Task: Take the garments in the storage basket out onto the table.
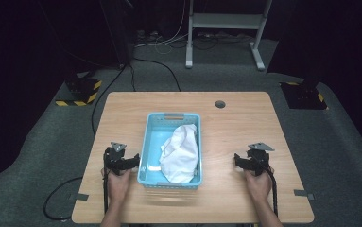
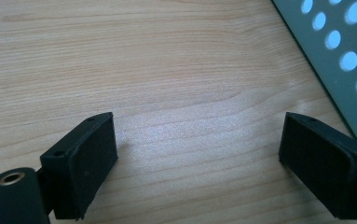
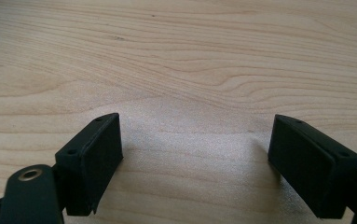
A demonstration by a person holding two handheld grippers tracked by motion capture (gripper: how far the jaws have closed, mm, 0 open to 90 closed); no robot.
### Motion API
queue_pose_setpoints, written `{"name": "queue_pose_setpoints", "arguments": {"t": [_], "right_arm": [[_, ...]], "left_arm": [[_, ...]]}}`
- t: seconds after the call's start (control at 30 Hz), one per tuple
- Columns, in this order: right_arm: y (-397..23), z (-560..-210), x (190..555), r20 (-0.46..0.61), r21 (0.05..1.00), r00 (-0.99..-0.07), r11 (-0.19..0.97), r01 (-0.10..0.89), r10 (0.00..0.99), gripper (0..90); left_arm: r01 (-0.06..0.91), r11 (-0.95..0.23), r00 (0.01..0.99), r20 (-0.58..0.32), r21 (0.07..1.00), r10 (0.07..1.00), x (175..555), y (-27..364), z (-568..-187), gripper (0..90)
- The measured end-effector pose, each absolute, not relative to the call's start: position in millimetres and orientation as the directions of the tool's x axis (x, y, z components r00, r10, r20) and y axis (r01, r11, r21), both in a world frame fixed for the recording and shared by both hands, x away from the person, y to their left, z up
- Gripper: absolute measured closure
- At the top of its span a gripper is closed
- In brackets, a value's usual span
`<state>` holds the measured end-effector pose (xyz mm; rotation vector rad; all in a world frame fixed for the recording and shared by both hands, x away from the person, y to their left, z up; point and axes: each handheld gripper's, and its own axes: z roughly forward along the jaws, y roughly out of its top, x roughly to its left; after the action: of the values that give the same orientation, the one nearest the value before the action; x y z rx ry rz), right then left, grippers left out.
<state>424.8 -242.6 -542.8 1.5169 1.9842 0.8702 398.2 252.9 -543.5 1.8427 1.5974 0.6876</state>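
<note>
A light blue perforated basket [image 1: 150, 142] stands in the middle of the wooden table [image 1: 235, 127], and a crumpled white cloth [image 1: 181, 151] lies inside it toward the right. My left gripper [image 1: 121, 161] rests on the table just left of the basket, jaws wide open over bare wood [image 2: 199, 140], with the basket's holed wall [image 2: 339, 51] at its upper right. My right gripper [image 1: 252, 161] sits on the table to the right of the basket, also open with only wood [image 3: 195, 149] between its jaws. A hand holds each gripper from the near edge.
A round cable hole [image 1: 220, 104] is in the table near its far edge. Beyond the table are a white stand's legs [image 1: 223, 28], floor cables [image 1: 159, 45] and two black-and-yellow striped bases [image 1: 78, 92]. Tape patches [image 1: 303, 193] mark the table's near corners.
</note>
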Motion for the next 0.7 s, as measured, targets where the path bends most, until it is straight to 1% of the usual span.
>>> {"name": "queue_pose_setpoints", "arguments": {"t": [0.27,0.43,0.57,0.7], "right_arm": [[-242.3,-542.8,425.3,-0.001,0.737,-0.256,0.174,0.653,0.967,16.7],[-239.6,-543.3,428.3,0.000,0.727,-0.268,0.184,0.662,0.963,9.7],[-241.3,-542.2,428.0,0.002,0.719,-0.285,0.197,0.667,0.958,8.9],[-244.0,-540.2,427.0,0.031,0.707,-0.303,0.193,0.680,0.953,7.7]], "left_arm": [[0.680,-0.096,0.142,-0.002,0.727,0.990,398.1,253.0,-543.4,11.4],[0.680,-0.096,0.143,-0.003,0.727,0.990,398.0,253.3,-543.4,11.4],[0.680,-0.096,0.145,-0.004,0.727,0.989,397.5,253.0,-543.4,11.3],[0.680,-0.097,0.145,-0.004,0.727,0.989,397.5,253.1,-543.4,11.4]]}}
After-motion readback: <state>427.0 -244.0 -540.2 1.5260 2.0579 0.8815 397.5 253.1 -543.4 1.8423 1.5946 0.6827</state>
